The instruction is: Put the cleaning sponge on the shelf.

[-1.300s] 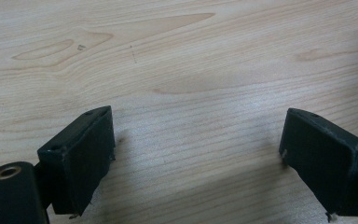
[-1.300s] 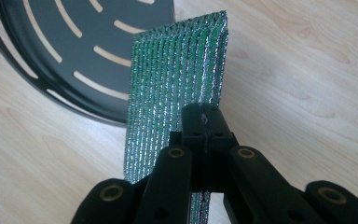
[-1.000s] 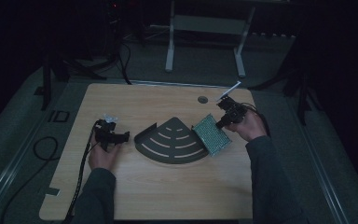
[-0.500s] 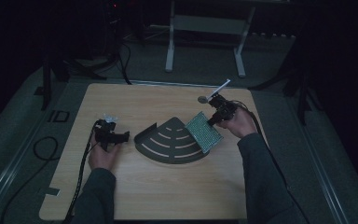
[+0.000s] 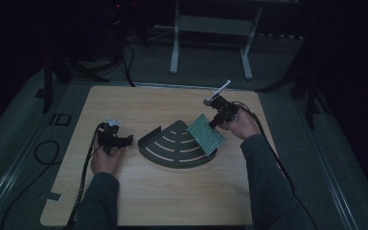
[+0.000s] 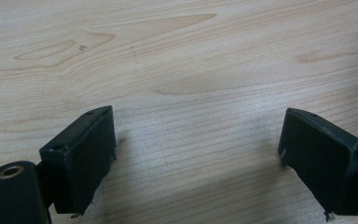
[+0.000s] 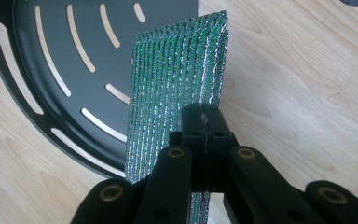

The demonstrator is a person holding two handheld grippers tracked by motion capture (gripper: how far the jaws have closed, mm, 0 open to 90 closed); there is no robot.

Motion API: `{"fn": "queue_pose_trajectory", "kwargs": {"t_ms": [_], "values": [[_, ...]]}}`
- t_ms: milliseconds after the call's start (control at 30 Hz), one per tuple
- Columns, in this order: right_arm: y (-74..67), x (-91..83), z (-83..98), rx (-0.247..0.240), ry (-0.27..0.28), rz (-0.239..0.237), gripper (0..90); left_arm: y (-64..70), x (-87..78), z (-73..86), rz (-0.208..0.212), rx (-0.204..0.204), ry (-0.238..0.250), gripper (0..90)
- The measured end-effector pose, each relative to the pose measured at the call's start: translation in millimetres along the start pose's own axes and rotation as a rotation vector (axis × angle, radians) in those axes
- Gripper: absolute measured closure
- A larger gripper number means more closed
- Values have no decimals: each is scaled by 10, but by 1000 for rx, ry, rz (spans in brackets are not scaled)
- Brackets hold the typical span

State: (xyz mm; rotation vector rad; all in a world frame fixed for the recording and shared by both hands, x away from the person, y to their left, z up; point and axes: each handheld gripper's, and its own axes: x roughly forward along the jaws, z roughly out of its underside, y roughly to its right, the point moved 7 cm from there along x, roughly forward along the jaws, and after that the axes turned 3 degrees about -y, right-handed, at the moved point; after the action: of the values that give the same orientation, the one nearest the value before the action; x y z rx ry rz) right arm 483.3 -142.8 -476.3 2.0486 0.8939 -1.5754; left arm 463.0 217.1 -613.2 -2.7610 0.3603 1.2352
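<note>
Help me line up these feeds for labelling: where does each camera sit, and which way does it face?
High view: above the person's side, facing forward and down on the table; both forearms, left gripper, right gripper.
Left gripper view: on that gripper, facing bare wood between open jaws.
Right gripper view: looks along shut jaws at the green scouring pad over the black slotted tray.
High and right gripper views share pad and tray.

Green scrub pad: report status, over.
Right claw shut on green scrub pad, at black slotted tray edge. Left claw open, over table. Nothing blocking.
</note>
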Motion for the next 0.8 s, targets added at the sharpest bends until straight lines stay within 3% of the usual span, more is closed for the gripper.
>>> {"fn": "queue_pose_trajectory", "kwargs": {"t_ms": [267,800], "values": [[-28,68,-64,-10,17,-15,900,0,0,0,0,0,0,115],[-105,186,-81,-39,-2,-19,900,-2,0,-1,-1,-1,0,119]]}}
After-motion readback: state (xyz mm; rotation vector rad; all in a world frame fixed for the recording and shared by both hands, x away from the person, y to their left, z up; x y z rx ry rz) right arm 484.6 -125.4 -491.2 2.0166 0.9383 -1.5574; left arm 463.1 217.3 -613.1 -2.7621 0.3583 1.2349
